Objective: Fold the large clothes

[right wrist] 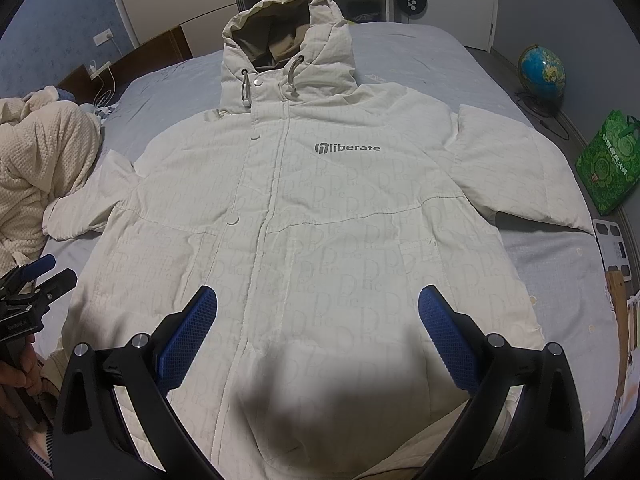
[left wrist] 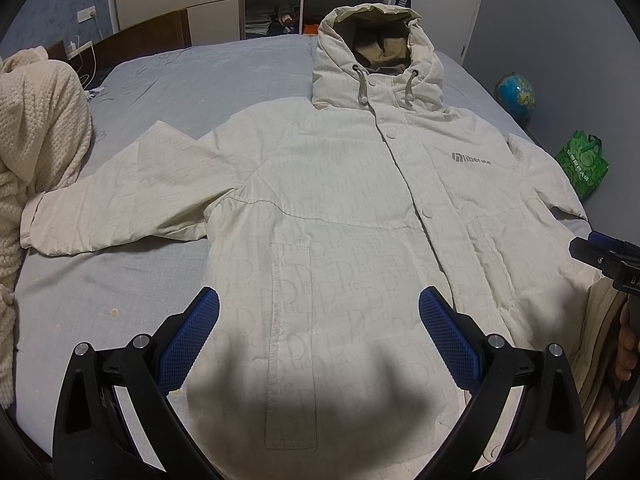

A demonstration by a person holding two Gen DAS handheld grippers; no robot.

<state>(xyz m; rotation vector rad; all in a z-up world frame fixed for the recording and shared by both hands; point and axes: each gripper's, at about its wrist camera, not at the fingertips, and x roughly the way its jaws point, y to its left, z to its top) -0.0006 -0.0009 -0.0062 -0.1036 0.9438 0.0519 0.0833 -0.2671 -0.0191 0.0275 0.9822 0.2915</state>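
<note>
A large cream hooded jacket (left wrist: 340,208) lies flat and face up on the bed, front buttoned, hood (left wrist: 376,52) toward the far side, both sleeves spread outward. The right wrist view shows the same jacket (right wrist: 312,220) with a grey "liberate" logo on the chest. My left gripper (left wrist: 318,308) hovers open above the lower left front of the jacket, nothing between its blue pads. My right gripper (right wrist: 318,308) hangs open over the lower right front, also holding nothing. Each gripper shows at the edge of the other's view: the right one (left wrist: 608,256), the left one (right wrist: 36,276).
The bed has a grey-blue sheet (left wrist: 180,92). A cream knitted blanket (left wrist: 36,128) is heaped at the left. On the floor to the right stand a globe (right wrist: 542,72) and a green bag (right wrist: 608,168). Shelves and a wardrobe stand behind the bed.
</note>
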